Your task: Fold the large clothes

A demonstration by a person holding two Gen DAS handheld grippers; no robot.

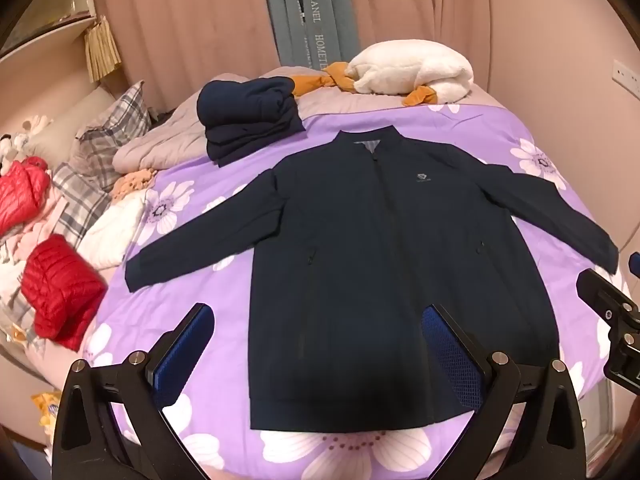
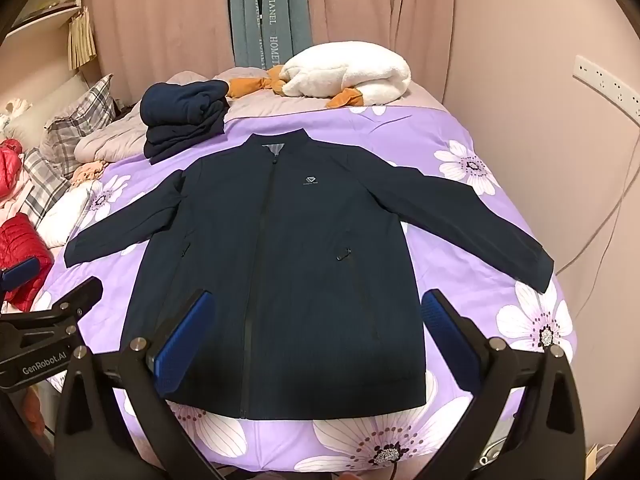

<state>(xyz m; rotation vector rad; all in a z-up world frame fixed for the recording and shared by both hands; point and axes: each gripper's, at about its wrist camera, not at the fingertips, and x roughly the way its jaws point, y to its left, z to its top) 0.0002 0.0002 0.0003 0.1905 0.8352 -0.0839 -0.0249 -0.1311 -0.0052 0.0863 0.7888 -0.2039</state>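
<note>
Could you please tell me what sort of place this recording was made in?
Most likely a home bedroom: a bed with a purple floral sheet, plaid pillows at its side, and pink curtains behind.

We cannot read the small grey logo (image 2: 307, 180) on the jacket's (image 2: 280, 280) chest — too tiny in either view. The lettering on the grey hanging cloth (image 2: 268, 12) is cut off by the top edge and by the white plush bundle (image 2: 348, 74), so only part of it reads. In the left wrist view the right gripper (image 1: 612, 312) is clipped by the frame's right edge. The red padded garment (image 2: 20, 256) runs off the left edge, partly behind the left gripper (image 2: 52, 308).
</note>
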